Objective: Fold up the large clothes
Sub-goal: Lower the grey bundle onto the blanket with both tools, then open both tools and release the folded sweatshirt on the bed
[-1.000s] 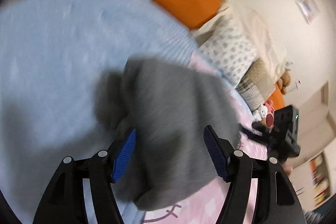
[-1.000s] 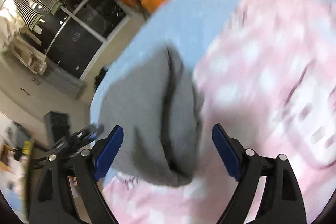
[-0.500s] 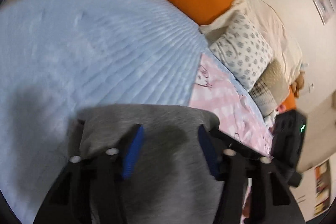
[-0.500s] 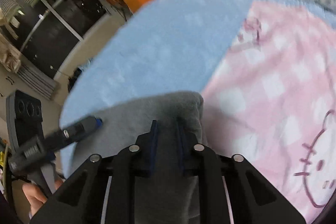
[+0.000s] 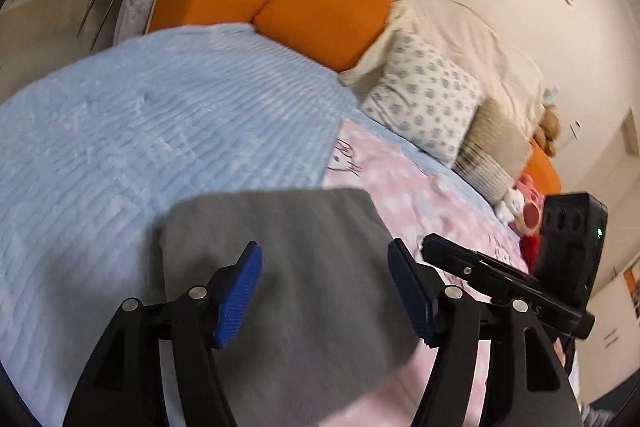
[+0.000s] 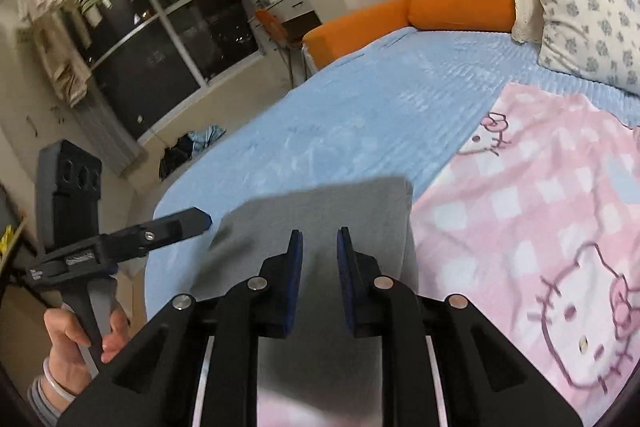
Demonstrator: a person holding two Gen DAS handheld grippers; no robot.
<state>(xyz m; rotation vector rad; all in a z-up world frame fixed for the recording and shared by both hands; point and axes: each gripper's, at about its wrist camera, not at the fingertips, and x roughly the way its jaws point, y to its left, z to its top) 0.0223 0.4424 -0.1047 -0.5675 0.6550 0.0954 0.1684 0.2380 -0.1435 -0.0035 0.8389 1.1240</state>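
A grey garment [image 5: 280, 227] lies folded in a flat rectangle on the bed, partly on the light blue blanket [image 5: 160, 131] and partly on the pink cartoon blanket [image 5: 400, 187]. My left gripper [image 5: 324, 247] hovers over its near part, its jaws opening wide and the pads off the cloth. In the right wrist view the same garment [image 6: 352, 203] lies under my right gripper [image 6: 319, 233]. Its jaws are opening from a narrow gap and the blue pads [image 6: 294, 267] are not pressing on the cloth. Each gripper shows at the edge of the other's view.
Orange cushions [image 5: 324, 11] and patterned pillows [image 5: 424, 107] line the far side of the bed. Soft toys [image 5: 524, 203] sit at the right. A hand [image 6: 80, 339] holds the left gripper's handle. Beyond the bed's left edge are the floor and a dark window [image 6: 168, 39].
The garment went from a bunched heap to a flat folded rectangle. Both grippers closed on it, then drew back and up. The left jaws have reopened wide and the right jaws have parted slightly.
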